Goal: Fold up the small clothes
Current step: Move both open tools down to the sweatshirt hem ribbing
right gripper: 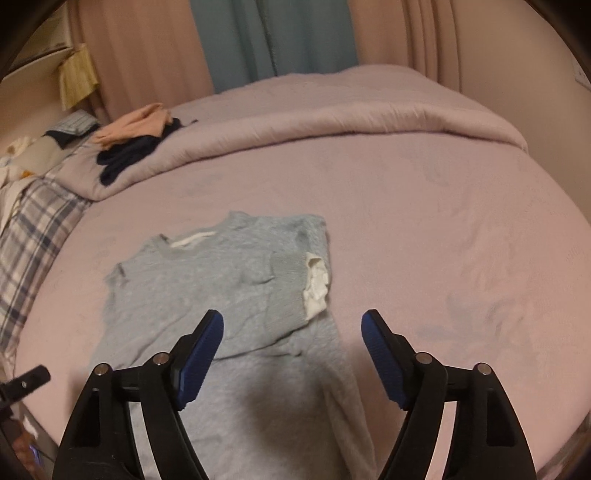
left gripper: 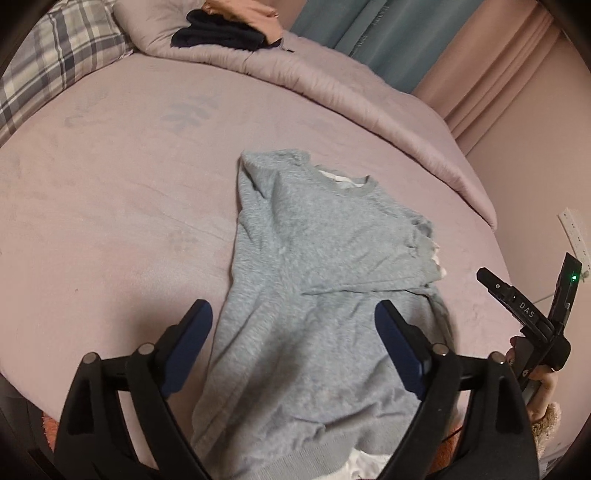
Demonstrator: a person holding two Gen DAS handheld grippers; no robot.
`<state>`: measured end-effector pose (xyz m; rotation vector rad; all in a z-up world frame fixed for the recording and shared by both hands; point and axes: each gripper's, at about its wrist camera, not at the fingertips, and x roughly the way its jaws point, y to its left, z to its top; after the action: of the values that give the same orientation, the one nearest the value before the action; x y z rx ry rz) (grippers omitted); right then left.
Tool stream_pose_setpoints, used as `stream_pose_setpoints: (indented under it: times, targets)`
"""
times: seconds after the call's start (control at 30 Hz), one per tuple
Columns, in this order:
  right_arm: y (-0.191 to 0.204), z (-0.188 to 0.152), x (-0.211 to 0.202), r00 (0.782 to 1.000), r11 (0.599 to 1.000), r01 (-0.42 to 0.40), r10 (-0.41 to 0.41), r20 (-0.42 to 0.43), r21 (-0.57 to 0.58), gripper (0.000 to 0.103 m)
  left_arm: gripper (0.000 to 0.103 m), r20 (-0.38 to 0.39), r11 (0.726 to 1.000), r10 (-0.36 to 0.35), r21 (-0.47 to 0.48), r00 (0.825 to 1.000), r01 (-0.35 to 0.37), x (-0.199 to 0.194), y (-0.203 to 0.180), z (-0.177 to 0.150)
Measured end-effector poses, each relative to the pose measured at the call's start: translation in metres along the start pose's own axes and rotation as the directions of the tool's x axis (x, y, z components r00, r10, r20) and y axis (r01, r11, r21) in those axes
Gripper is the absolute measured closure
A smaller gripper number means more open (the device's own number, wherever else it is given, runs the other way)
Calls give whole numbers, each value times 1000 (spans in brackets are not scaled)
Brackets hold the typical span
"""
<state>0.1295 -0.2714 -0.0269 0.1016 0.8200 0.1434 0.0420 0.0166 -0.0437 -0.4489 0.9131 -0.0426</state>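
A small grey sweatshirt [left gripper: 314,280] lies flat on the pink bed, neck away from me, with both sleeves folded in over the body and a white lining showing at the cuff [right gripper: 316,288]. My left gripper [left gripper: 293,314] is open and empty, hovering above the sweatshirt's lower half. My right gripper [right gripper: 291,325] is open and empty above the sweatshirt's [right gripper: 221,295] right lower edge. The right gripper also shows in the left wrist view [left gripper: 524,310] at the far right, held in a hand.
A folded pink quilt [right gripper: 332,122] runs across the far side of the bed. A dark garment [left gripper: 221,33] and a peach garment [right gripper: 140,120] lie on it. A plaid pillow [left gripper: 55,62] is at the far left. Curtains [right gripper: 277,37] hang behind.
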Motion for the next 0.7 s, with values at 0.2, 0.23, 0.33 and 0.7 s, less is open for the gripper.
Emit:
stream_pose_setpoints:
  times: [0.2,0.23,0.33,0.7]
  targets:
    - [10,-14,-25,999,999,-24,26,45,-46,23,9,28,1000,18,16,999,-18,-14,-3,-17]
    - [11,-16,-27,999,998,-28,30,44,-49,22,9,23,1000,19,21,1000,-19,-14,-3,-20]
    - [8,-30,-32,999,998,-33,35,30,-58,22,9,4,999,21,24,1000,-21,-14,-2,-30]
    - [-3,-68,-48,1000,998,-21,21,-13,-54,22,9,-57,999,33,8,998,-33,-9,11,-63]
